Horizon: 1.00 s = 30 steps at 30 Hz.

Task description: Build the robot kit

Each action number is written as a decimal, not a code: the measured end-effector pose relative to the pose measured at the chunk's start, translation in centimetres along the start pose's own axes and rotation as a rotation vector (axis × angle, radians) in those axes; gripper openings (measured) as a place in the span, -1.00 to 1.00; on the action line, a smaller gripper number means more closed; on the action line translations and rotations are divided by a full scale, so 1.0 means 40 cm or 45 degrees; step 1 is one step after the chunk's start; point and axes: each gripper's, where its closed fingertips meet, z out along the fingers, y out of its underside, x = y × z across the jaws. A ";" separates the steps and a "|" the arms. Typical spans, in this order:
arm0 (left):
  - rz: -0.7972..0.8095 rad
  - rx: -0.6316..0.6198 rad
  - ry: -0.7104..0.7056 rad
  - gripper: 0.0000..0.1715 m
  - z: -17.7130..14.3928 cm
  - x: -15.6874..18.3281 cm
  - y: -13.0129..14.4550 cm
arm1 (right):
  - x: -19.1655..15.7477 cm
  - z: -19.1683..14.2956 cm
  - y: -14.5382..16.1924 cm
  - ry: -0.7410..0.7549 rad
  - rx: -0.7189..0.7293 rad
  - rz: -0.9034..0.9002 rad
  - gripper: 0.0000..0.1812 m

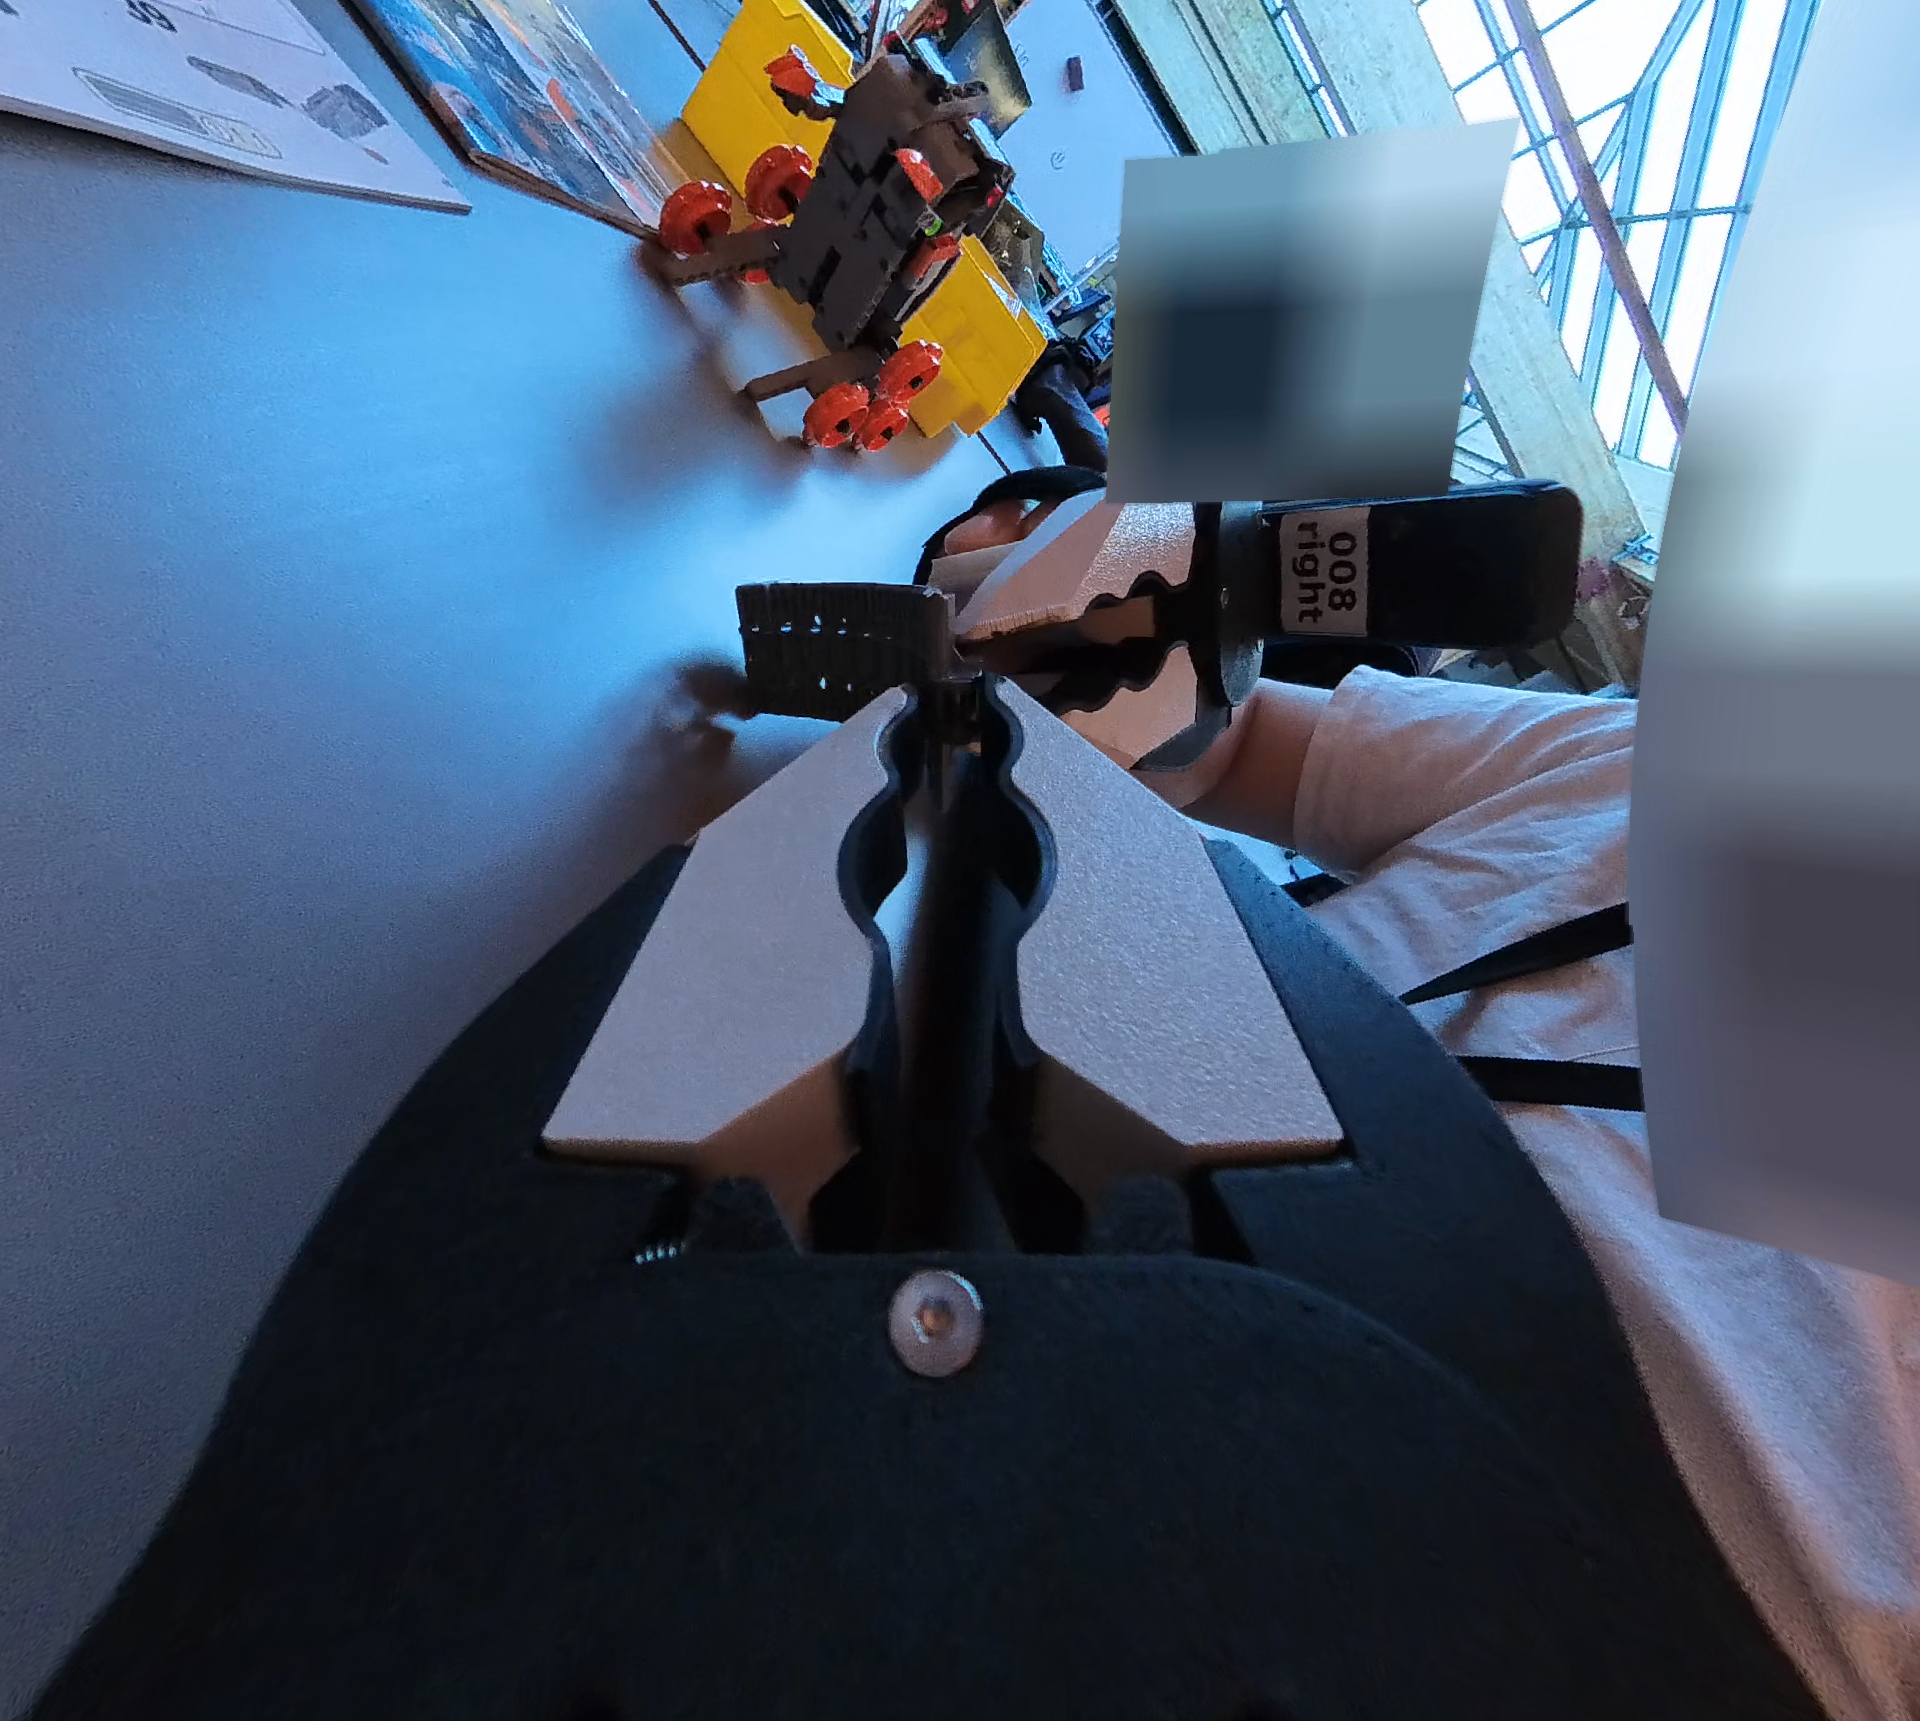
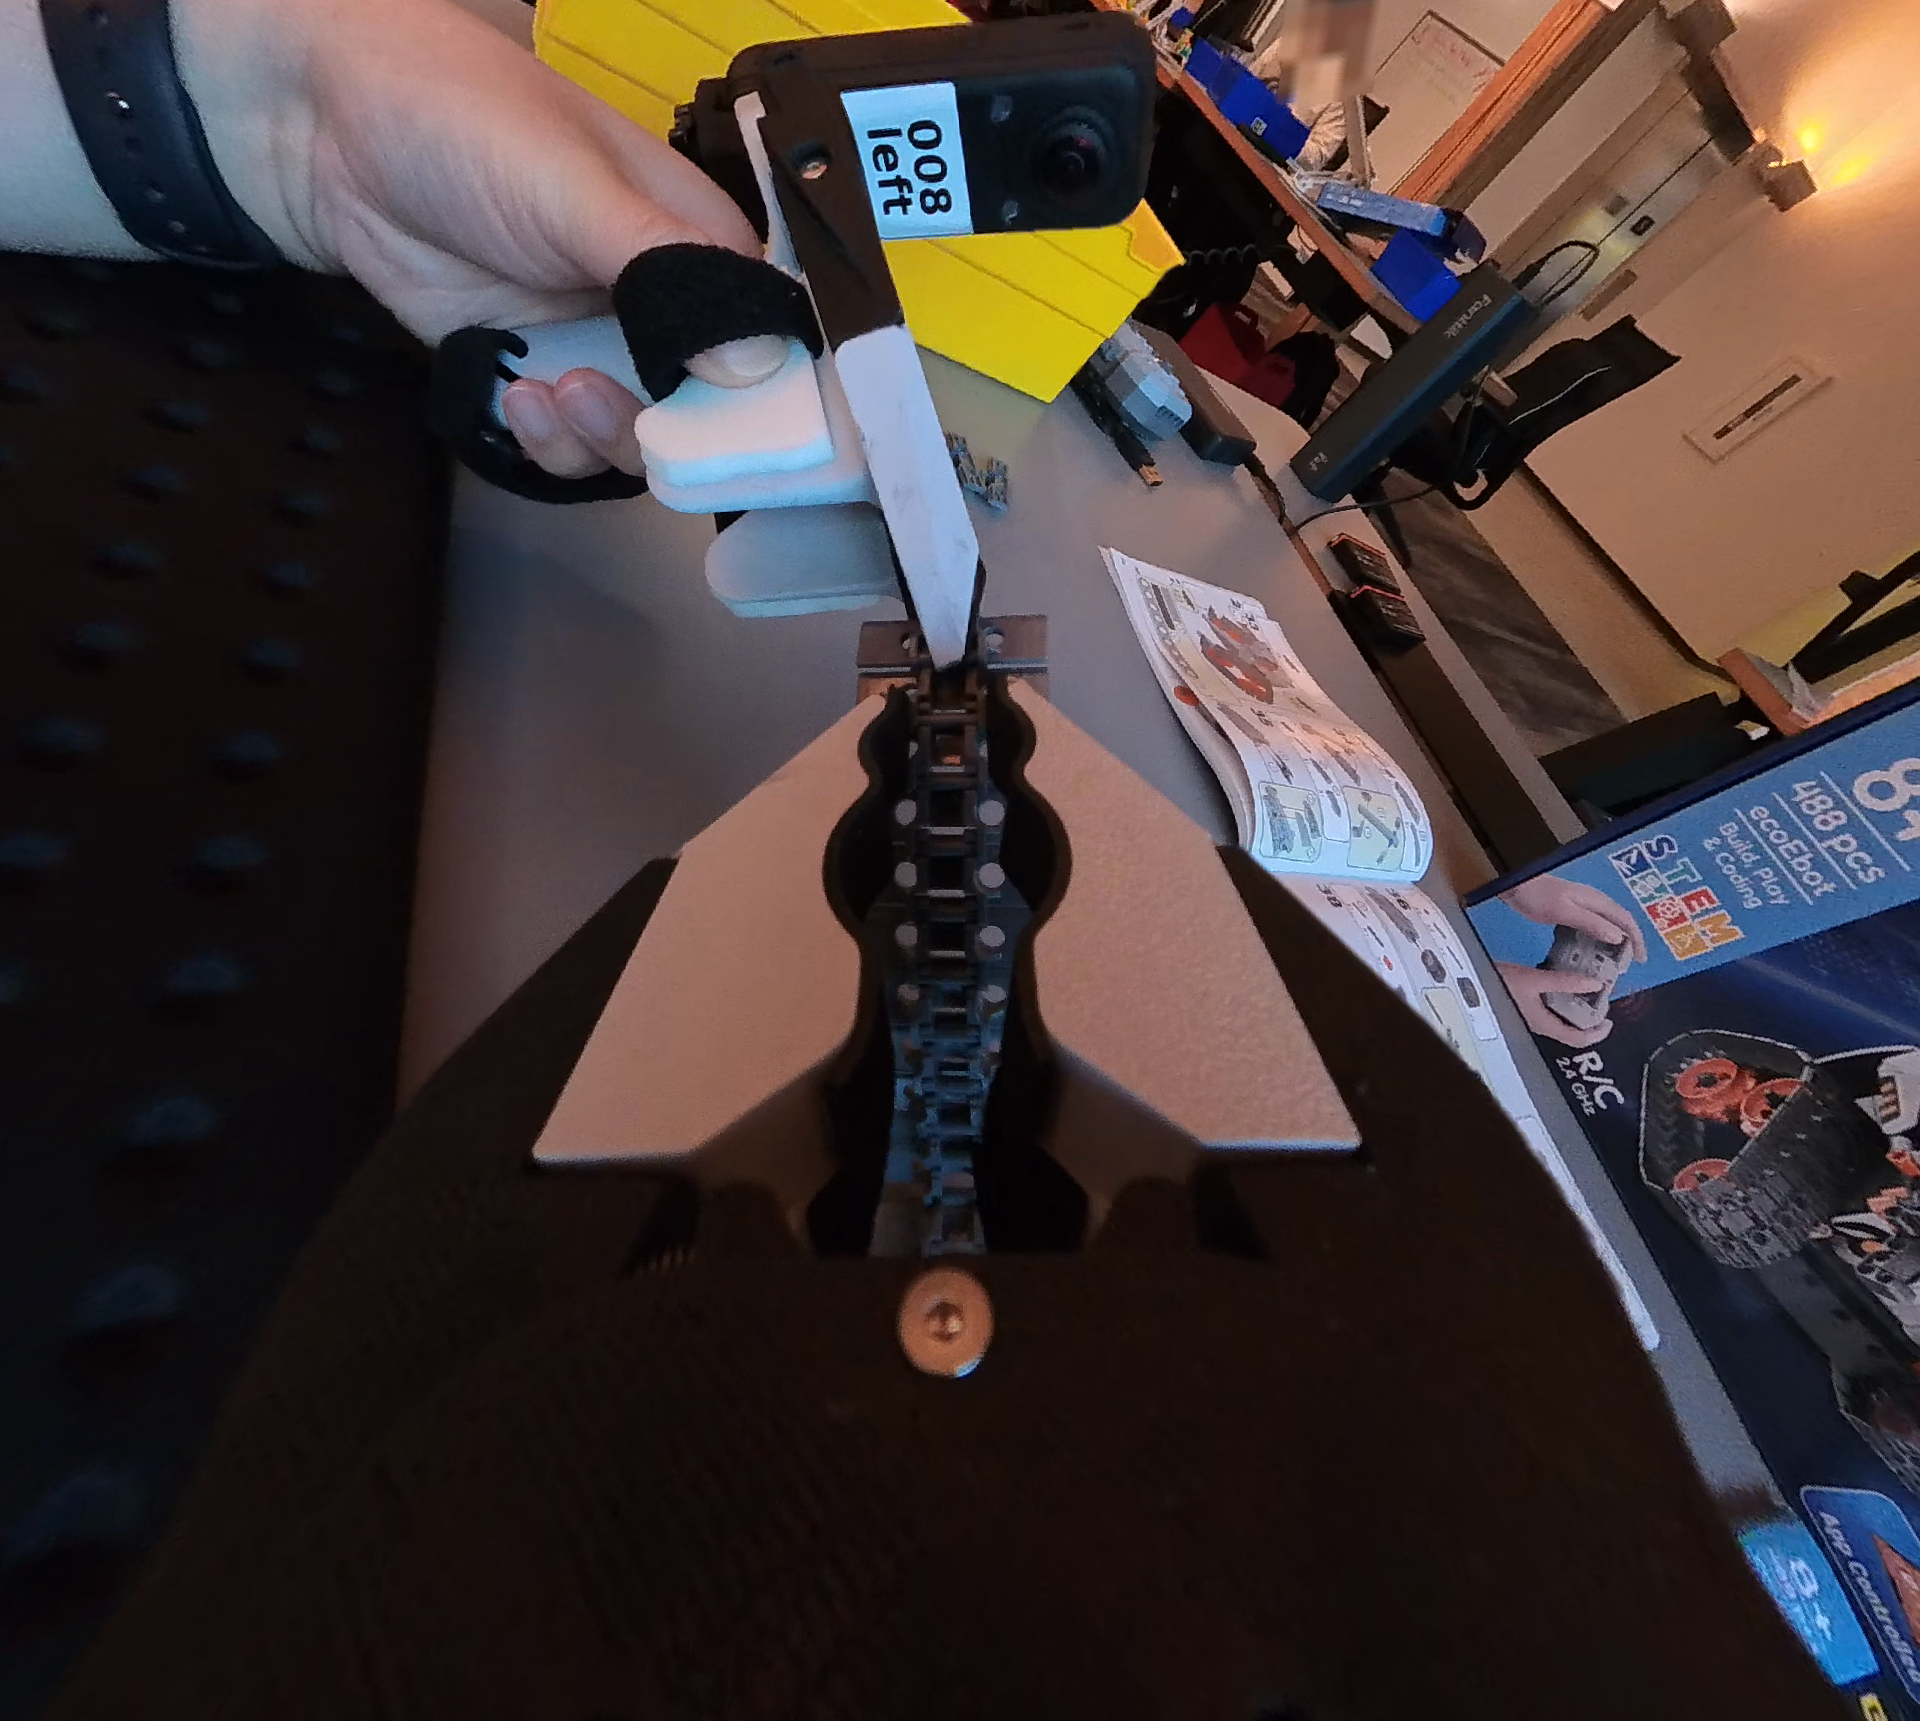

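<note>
Both the left gripper and right gripper are clamped on a black track chain near yellow bins.

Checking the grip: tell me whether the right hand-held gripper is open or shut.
Shut: the right hand-held gripper clamps a black track chain between its fingers.

Two close, tilted wrist views facing each other across the tabletop.

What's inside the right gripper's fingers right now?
A black linked track chain runs lengthwise between the right gripper fingers, shut on it. Its far end meets the left gripper tip. The gripper body hides where the near end stops.
</note>
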 end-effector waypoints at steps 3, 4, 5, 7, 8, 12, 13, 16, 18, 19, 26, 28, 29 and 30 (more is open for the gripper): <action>0.036 -0.048 -0.053 -0.92 -0.003 -0.012 0.012 | -0.010 0.007 0.009 -0.030 -0.013 0.004 -0.85; 0.051 -0.052 -0.066 -0.92 -0.004 -0.013 0.012 | -0.010 0.008 0.010 -0.039 -0.007 0.012 -0.85; 0.057 -0.053 -0.070 -0.92 -0.004 -0.013 0.011 | -0.009 0.009 0.010 -0.049 0.002 0.031 -0.85; 0.052 -0.053 -0.062 -0.92 -0.005 -0.012 0.009 | -0.007 0.007 0.006 -0.076 0.029 0.085 -0.85; 0.047 -0.054 -0.068 -0.92 -0.006 -0.015 0.009 | -0.007 0.005 0.006 -0.094 0.040 0.114 -0.85; 0.080 -0.077 -0.107 -0.92 -0.013 -0.022 0.010 | 0.028 -0.031 -0.026 -0.181 0.176 0.304 -0.85; 0.105 -0.089 -0.104 -0.92 -0.012 -0.017 0.009 | 0.046 -0.039 -0.027 -0.214 0.186 0.377 -0.80; 0.197 -0.194 -0.119 -0.92 0.003 -0.004 0.009 | 0.066 -0.032 -0.002 -0.494 0.096 0.707 -0.47; 0.256 -0.273 -0.134 -0.92 0.016 0.007 0.002 | 0.046 -0.035 0.007 -0.801 0.018 0.944 -0.47; 0.281 -0.308 -0.145 -0.92 0.022 0.011 -0.003 | 0.035 -0.037 0.013 -0.922 -0.026 1.027 -0.47; 0.283 -0.511 -0.212 -0.92 0.053 -0.004 -0.025 | 0.018 -0.027 0.029 -1.134 -0.039 1.078 -0.93; 0.254 -0.537 -0.215 -0.92 0.055 -0.017 -0.023 | 0.018 -0.024 0.036 -1.161 -0.020 1.194 -0.94; 0.238 -0.545 -0.202 -0.92 0.057 -0.021 -0.020 | 0.016 -0.023 0.041 -1.172 -0.016 1.245 -0.94; 0.222 -0.551 -0.196 -0.92 0.060 -0.028 -0.017 | 0.014 -0.023 0.046 -1.183 -0.021 1.288 -0.95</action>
